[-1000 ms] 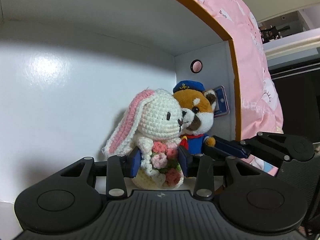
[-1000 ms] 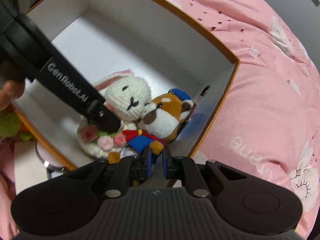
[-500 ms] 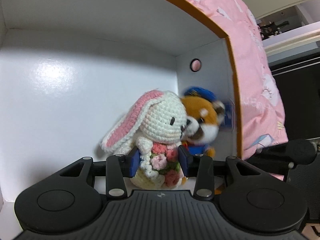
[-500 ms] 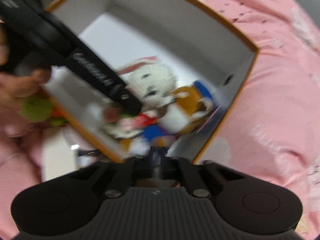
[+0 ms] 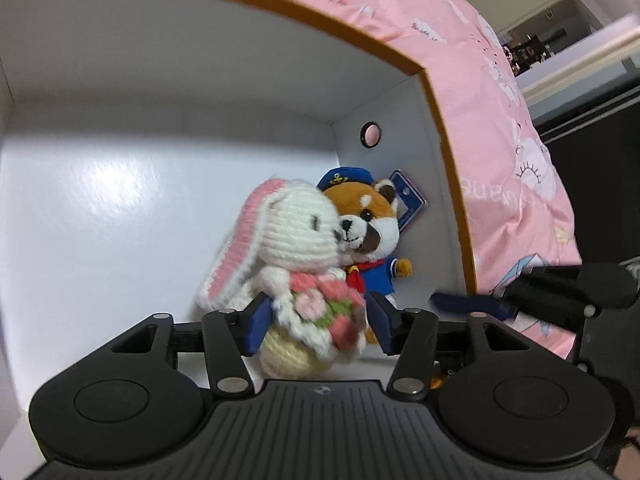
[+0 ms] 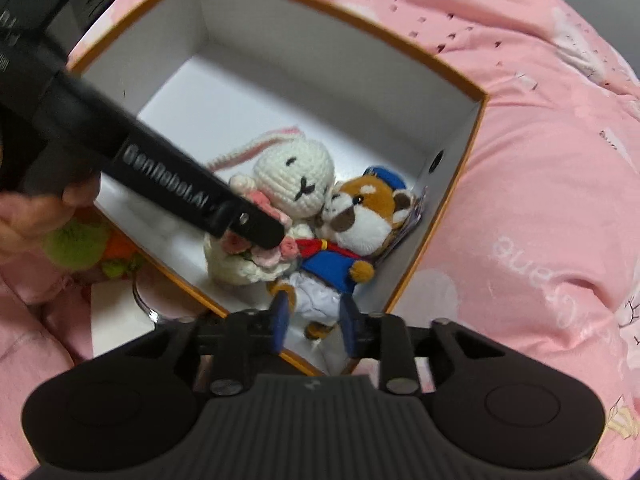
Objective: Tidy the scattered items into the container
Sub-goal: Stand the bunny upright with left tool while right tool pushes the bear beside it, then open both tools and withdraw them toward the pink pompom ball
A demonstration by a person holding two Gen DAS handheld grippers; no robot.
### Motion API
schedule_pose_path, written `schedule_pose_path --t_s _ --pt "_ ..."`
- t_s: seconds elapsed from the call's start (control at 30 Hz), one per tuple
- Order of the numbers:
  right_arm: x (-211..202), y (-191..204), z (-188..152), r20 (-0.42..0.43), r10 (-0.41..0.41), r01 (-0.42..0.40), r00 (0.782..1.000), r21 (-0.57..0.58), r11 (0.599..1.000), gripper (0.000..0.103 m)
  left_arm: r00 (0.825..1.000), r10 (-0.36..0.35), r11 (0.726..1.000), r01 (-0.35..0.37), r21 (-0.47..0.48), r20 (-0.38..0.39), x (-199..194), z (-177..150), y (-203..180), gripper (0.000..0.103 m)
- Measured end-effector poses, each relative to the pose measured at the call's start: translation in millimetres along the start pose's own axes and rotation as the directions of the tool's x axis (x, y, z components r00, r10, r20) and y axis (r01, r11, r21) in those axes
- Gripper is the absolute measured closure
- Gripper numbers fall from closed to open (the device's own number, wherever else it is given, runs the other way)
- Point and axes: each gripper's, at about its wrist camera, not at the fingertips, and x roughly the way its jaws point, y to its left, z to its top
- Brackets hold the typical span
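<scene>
- Inside the box (image 6: 472, 152): crochet rabbit (image 6: 294, 172) and sailor plush (image 6: 360, 216) already lie together.
- Left gripper (image 5: 318, 316) opening, rabbit between, unpressed; right gripper (image 6: 314, 322) opening, released.
- Outside, green-orange item (image 6: 80, 240) seemingly left.

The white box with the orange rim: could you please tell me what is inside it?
Inside the box: a crocheted bunny with a flower bouquet and a sailor-suited fox plush, side by side against one wall. A tag sits behind the fox. The floor beneath them is hidden.

Bed (image 6: 540, 208) w/ pink printed cover.
Carrying orange-rimmed white box (image 6: 472, 152) directly on cover; green-orange plush (image 6: 80, 244) and white card (image 6: 112, 312) just beside box's near-left edge.
</scene>
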Motion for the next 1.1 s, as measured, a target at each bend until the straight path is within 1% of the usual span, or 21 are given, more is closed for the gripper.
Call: schedule_pose_path --t_s 0.03,0.1,0.17,0.33,0.4,0.5,0.53,0.6,0.7,0.77,0.9,1.03,1.1 --pt "-3 0 -2 0.025 -0.002 0.002 1.000 0.016 1.000 0.057 1.000 0.010 1.000 -0.010 0.015 0.014 -5 -2 -2 0.040" --pt "-10 1 -7 0.077 -0.008 0.004 0.997 0.050 0.999 0.051 0.999 0.028 0.999 -0.030 0.037 0.042 -16 -6 -6 0.040" --pt "-16 2 -9 0.122 -0.023 0.012 0.992 0.085 0.996 0.048 0.996 0.043 0.997 -0.047 0.056 0.073 -28 -10 -10 0.040" --pt "-34 3 -20 0.238 -0.066 0.018 0.969 0.201 0.979 0.048 0.989 0.064 0.990 -0.080 0.119 0.133 -54 -23 -22 0.040" --pt "-39 8 -27 0.271 -0.075 0.008 0.960 0.239 0.971 0.048 0.988 0.061 0.987 -0.081 0.136 0.143 -63 -28 -26 0.040" --pt "-42 19 -36 0.310 -0.076 -0.008 0.948 0.262 0.965 0.048 0.987 0.053 0.986 -0.075 0.147 0.151 -77 -35 -28 0.040" --pt "-42 23 -38 0.315 -0.071 -0.015 0.946 0.264 0.964 0.048 0.986 0.052 0.986 -0.076 0.149 0.156 -81 -38 -28 0.040" --pt "-41 30 -40 0.302 -0.058 -0.025 0.952 0.263 0.964 0.047 0.984 0.053 0.984 -0.081 0.156 0.172 -90 -43 -28 0.040" --pt "-39 43 -44 0.286 -0.078 -0.001 0.955 0.264 0.964 0.042 0.980 0.059 0.980 -0.093 0.174 0.191 -104 -53 -26 0.040" --pt "-39 51 -47 0.278 -0.085 0.007 0.957 0.271 0.963 0.042 0.977 0.068 0.978 -0.105 0.182 0.200 -112 -61 -23 0.040" --pt "-37 67 -55 0.277 -0.062 -0.022 0.959 0.293 0.956 0.042 0.971 0.087 0.976 -0.128 0.178 0.222 -127 -76 -10 0.040" --pt "-35 82 -63 0.275 -0.060 -0.028 0.959 0.307 0.951 0.042 0.967 0.121 0.974 -0.160 0.160 0.226 -138 -88 4 0.040" --pt "-33 86 -67 0.279 -0.042 -0.052 0.959 0.322 0.945 0.041 0.965 0.133 0.974 -0.169 0.148 0.224 -142 -93 10 0.040"
